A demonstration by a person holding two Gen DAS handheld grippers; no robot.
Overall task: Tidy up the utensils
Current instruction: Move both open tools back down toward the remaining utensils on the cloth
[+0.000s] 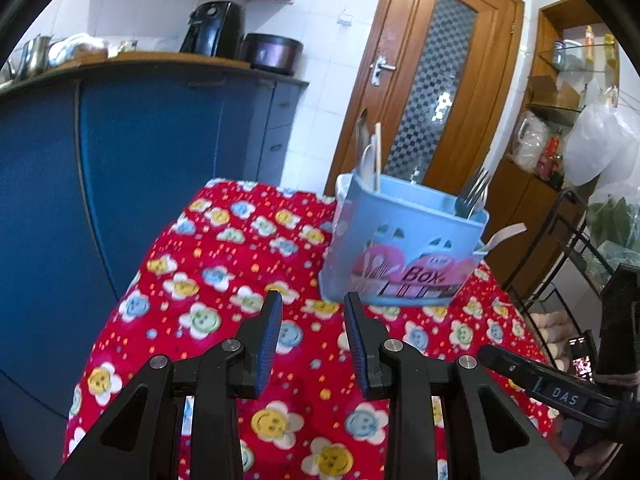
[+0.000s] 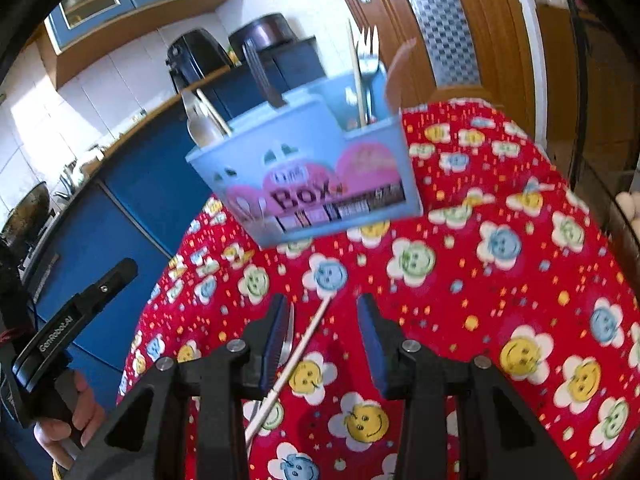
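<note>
A light blue plastic utensil box marked "BOX" stands on the red flowered tablecloth. It holds forks, a spoon, chopsticks and a knife. A pale chopstick and a metal utensil lie on the cloth under my right gripper, which is open and empty. My left gripper is open and empty, a short way in front of the box.
A blue cabinet with a counter carrying an air fryer and a pot stands left of the table. A wooden door is behind. A wire rack and shelves stand to the right.
</note>
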